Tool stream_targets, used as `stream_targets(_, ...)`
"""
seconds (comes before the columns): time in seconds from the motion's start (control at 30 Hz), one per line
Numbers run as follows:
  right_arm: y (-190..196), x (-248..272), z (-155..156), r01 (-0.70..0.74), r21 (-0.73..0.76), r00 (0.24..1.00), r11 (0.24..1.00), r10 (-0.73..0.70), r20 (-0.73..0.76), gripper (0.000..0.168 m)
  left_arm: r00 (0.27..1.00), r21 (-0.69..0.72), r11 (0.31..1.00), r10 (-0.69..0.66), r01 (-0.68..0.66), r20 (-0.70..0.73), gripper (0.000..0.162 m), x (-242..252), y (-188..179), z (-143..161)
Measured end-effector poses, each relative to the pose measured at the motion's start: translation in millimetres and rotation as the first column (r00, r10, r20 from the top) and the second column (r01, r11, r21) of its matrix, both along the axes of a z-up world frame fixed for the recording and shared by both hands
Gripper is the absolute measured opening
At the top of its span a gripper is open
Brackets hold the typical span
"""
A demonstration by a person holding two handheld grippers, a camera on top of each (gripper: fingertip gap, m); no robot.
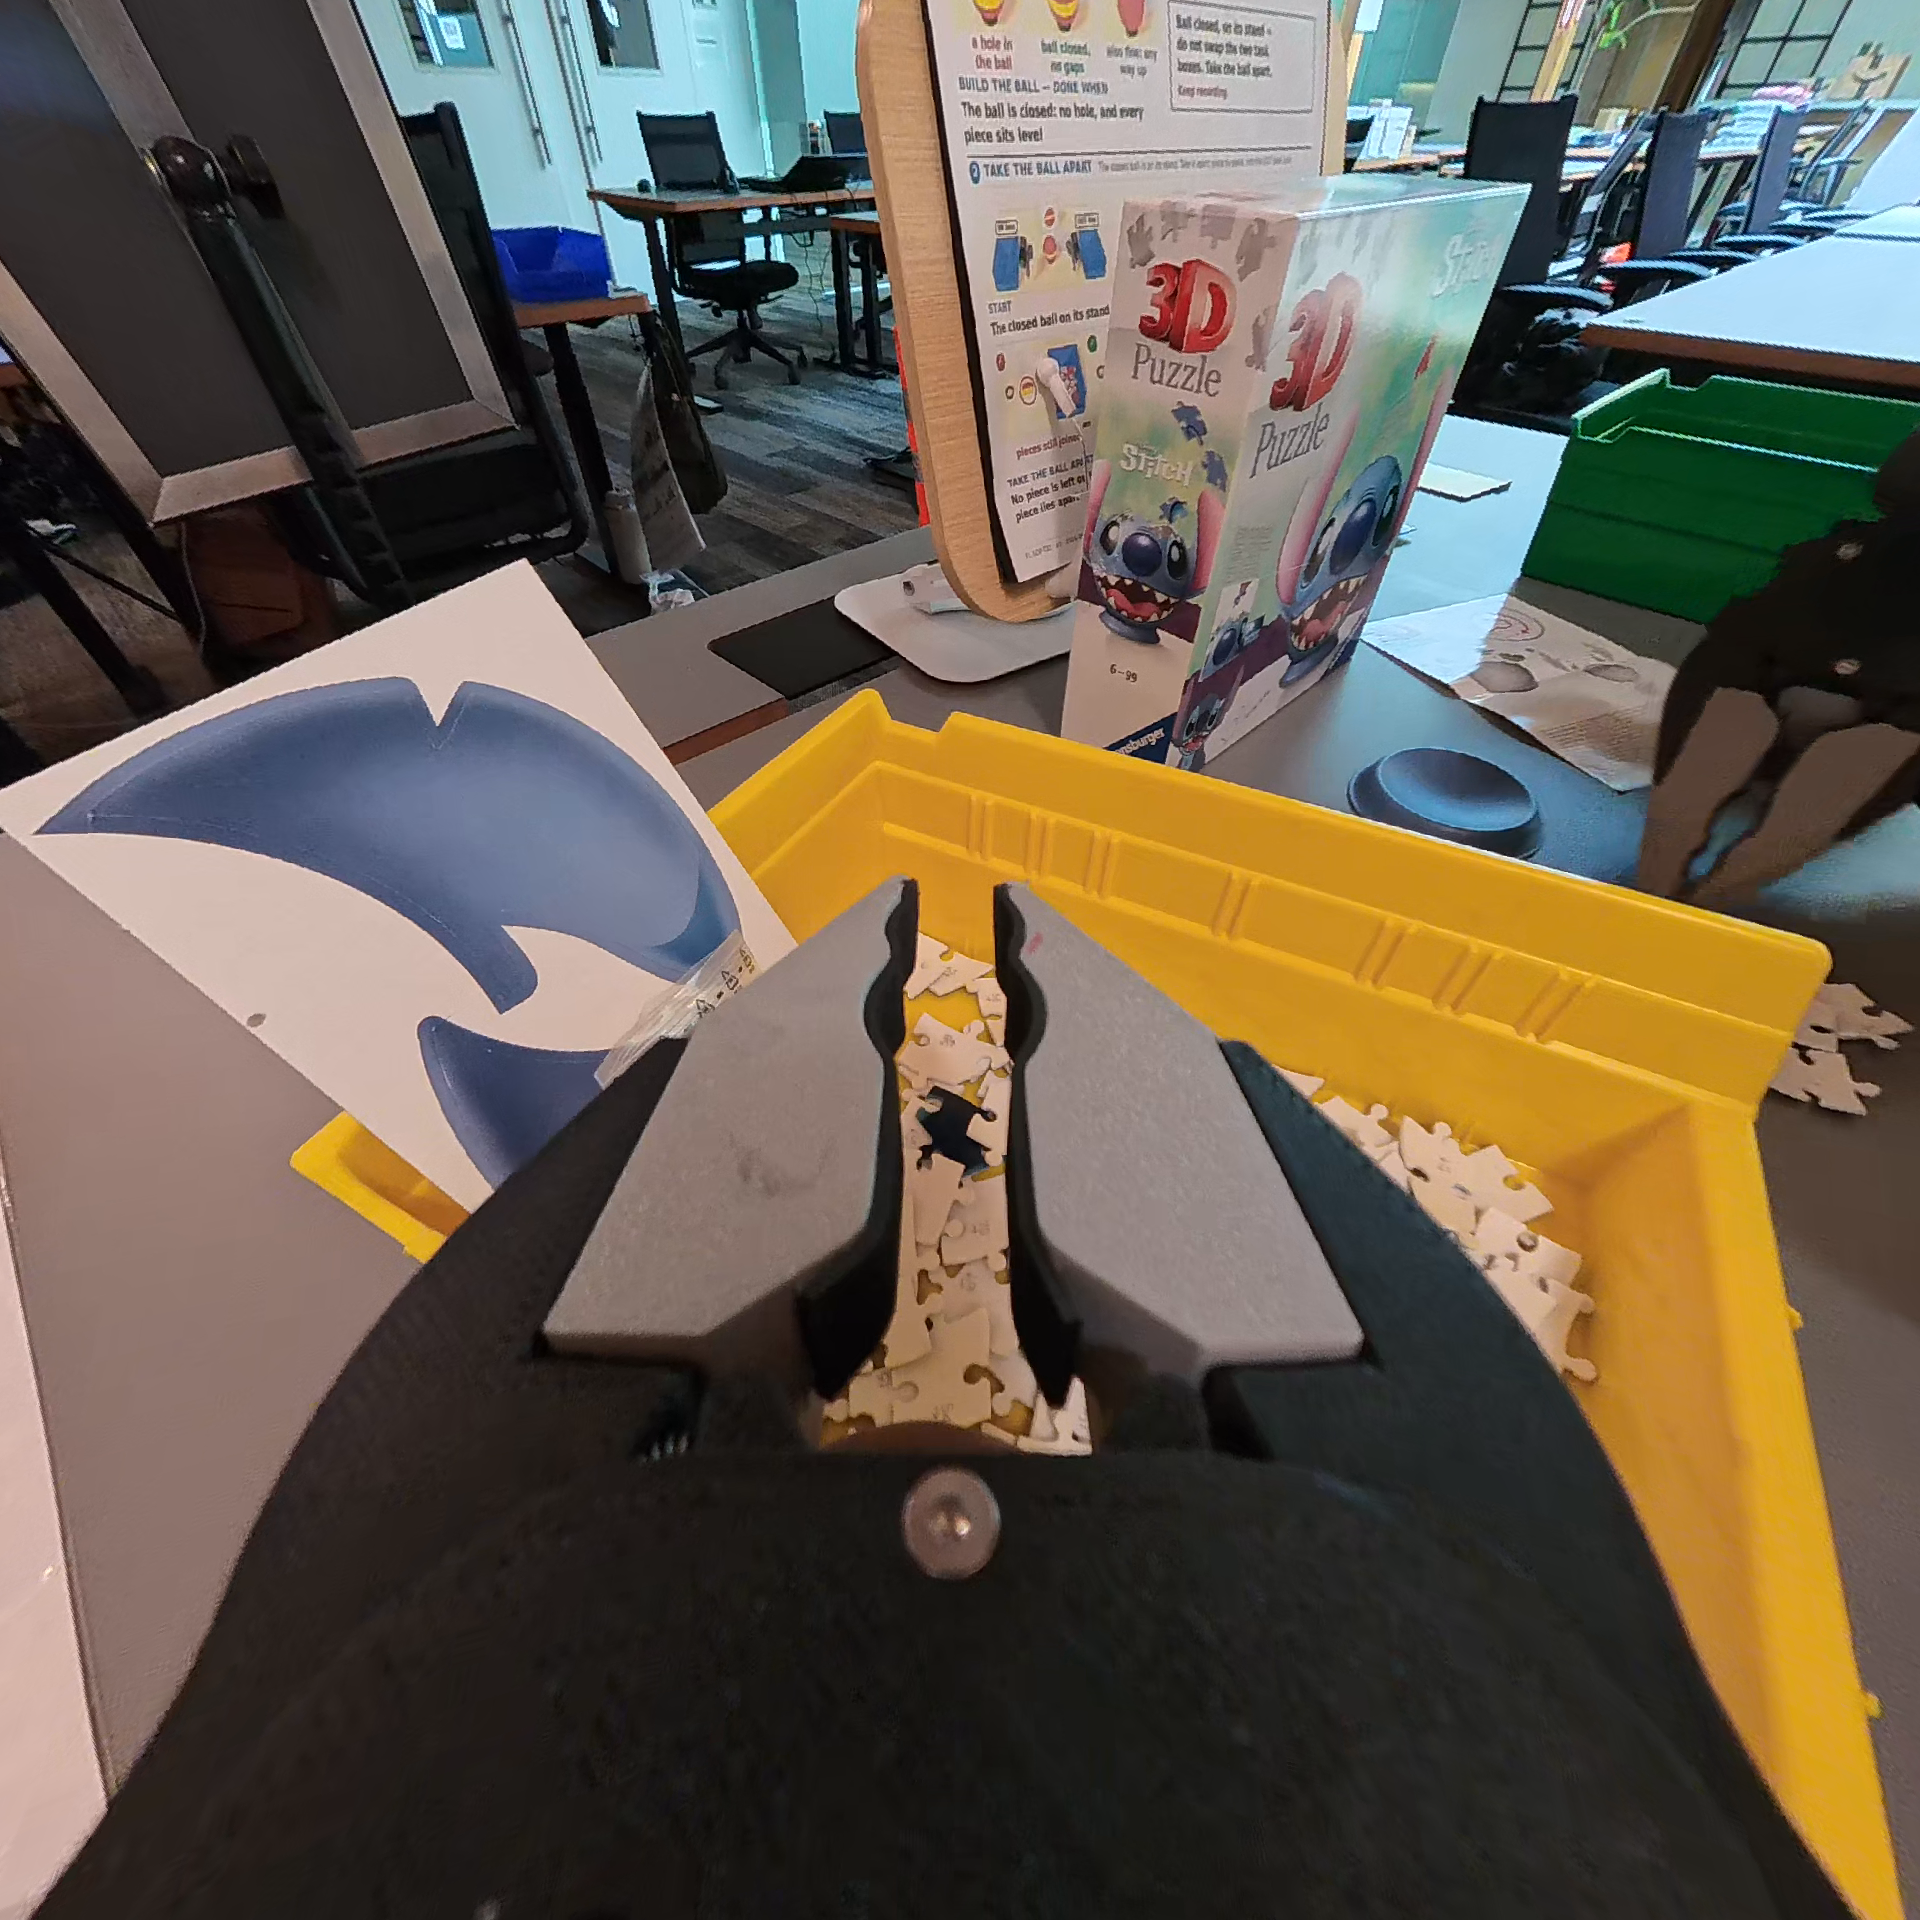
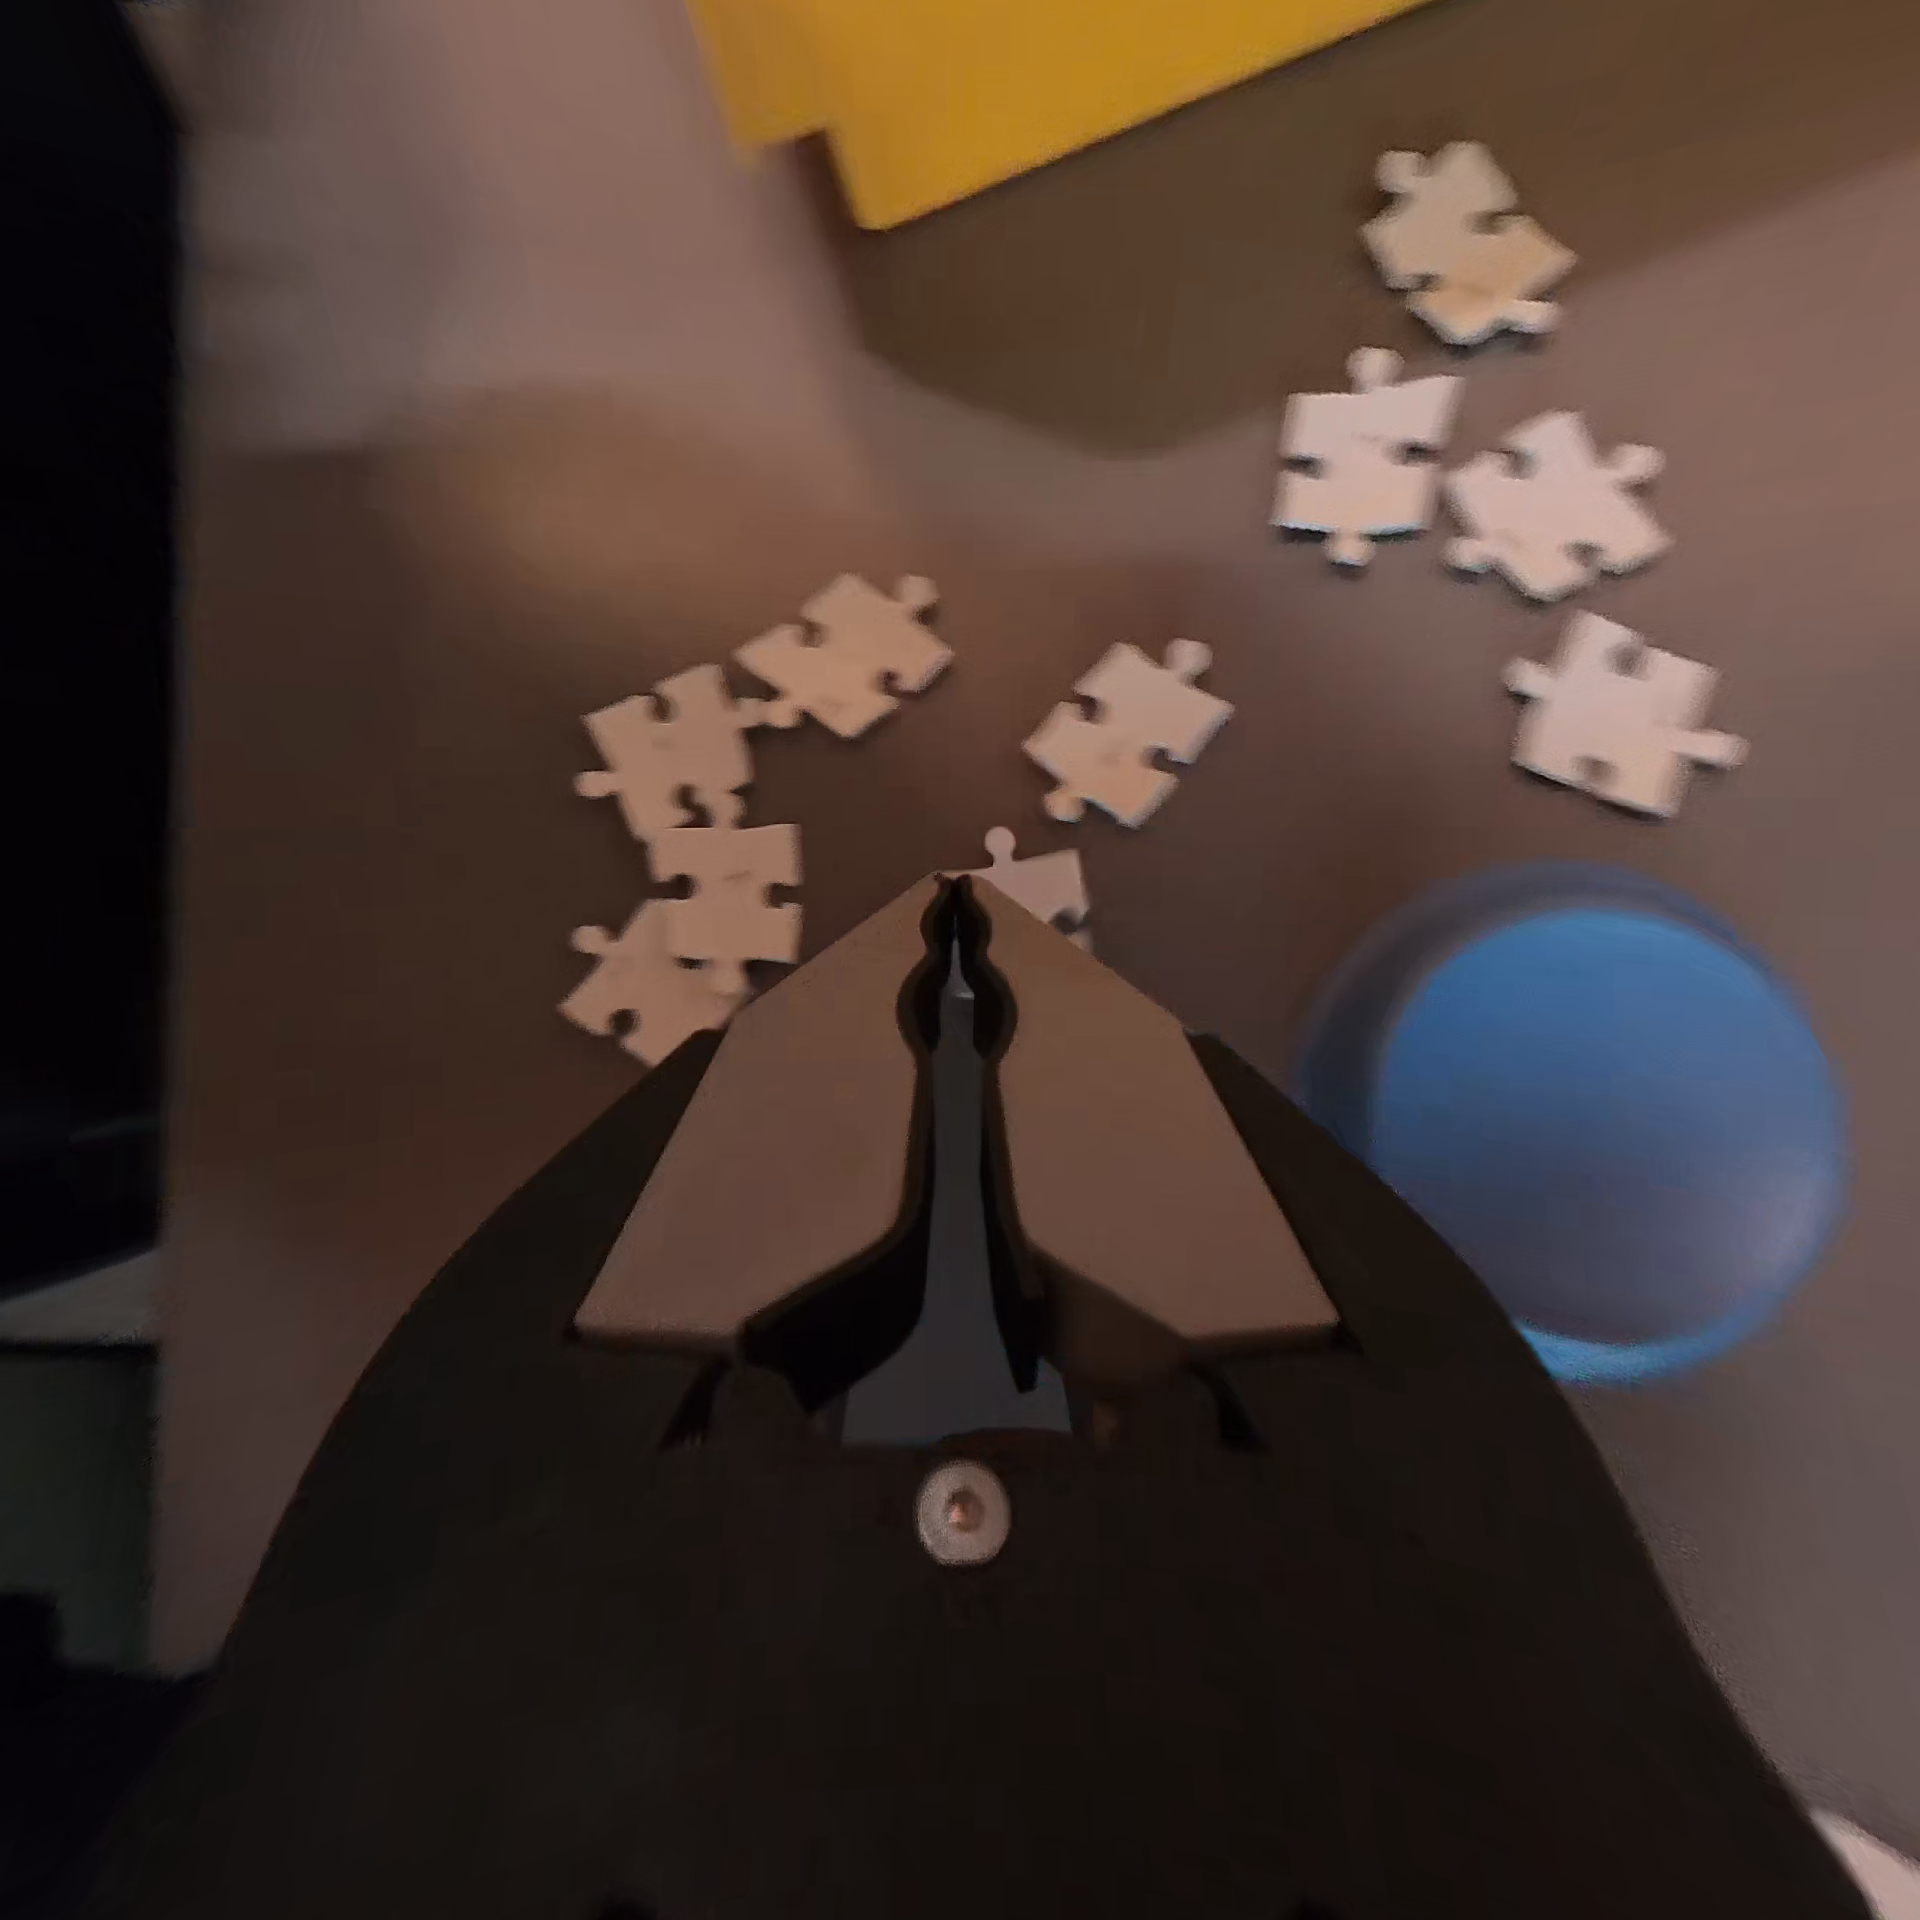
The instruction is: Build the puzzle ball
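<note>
My left gripper hovers over a yellow bin holding several white puzzle pieces and one blue piece. Its jaws stand a little apart with nothing between them. My right gripper is shut, pointing down at the grey table among several loose white pieces. One white piece lies partly hidden behind its right fingertip; I cannot tell if they touch. A round blue stand sits just to its right. The right gripper also shows in the left wrist view.
The puzzle box and an instruction board stand behind the bin. A white card with blue shapes lies at the left, a green bin at the far right. The stand and loose pieces lie beside the bin. The grippers' ends are close to 35 cm from one another.
</note>
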State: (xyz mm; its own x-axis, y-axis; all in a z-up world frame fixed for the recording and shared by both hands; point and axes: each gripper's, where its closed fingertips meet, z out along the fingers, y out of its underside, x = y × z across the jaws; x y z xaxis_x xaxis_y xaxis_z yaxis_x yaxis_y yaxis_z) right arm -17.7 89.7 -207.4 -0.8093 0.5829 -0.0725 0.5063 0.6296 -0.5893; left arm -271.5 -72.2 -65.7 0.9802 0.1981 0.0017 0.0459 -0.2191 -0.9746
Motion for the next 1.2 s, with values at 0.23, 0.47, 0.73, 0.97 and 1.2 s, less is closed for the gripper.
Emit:
stream_targets(0.23, -24, 12, 12, -0.107, -0.081, 0.994, 0.991, 0.106, -0.015, 0.000, 1.000, -0.004, 1.000, 0.003, -0.003, -0.008, 0.010, 0, 0, 0)
stream_targets(0.47, -11, -14, 20, 0.002, -0.092, 0.994, 0.996, -0.012, -0.113, 0.000, 1.000, -0.004, 1.000, 0.000, 0.000, -0.006, 0.011, 1, 0, 0)
stream_targets(0.73, -22, 1, 0, -0.073, -0.052, 0.997, 0.996, 0.072, -0.017, 0.000, 1.000, -0.009, 1.000, 0.001, -0.001, -0.010, 0.011, 1, 0, -1)
stream_targets(0.97, -29, 0, 15, -0.095, -0.105, 0.994, 0.990, 0.088, -0.068, 0.000, 1.000, -0.008, 1.000, -0.001, 0.001, -0.010, 0.011, 1, 0, -1)
stream_targets(1.2, 2, -68, 21, 0.220, -0.063, 0.933, 0.973, -0.229, -0.279, 0.000, 1.000, -0.008, 1.000, 0.001, -0.001, -0.011, 0.011, 1, 0, 0)
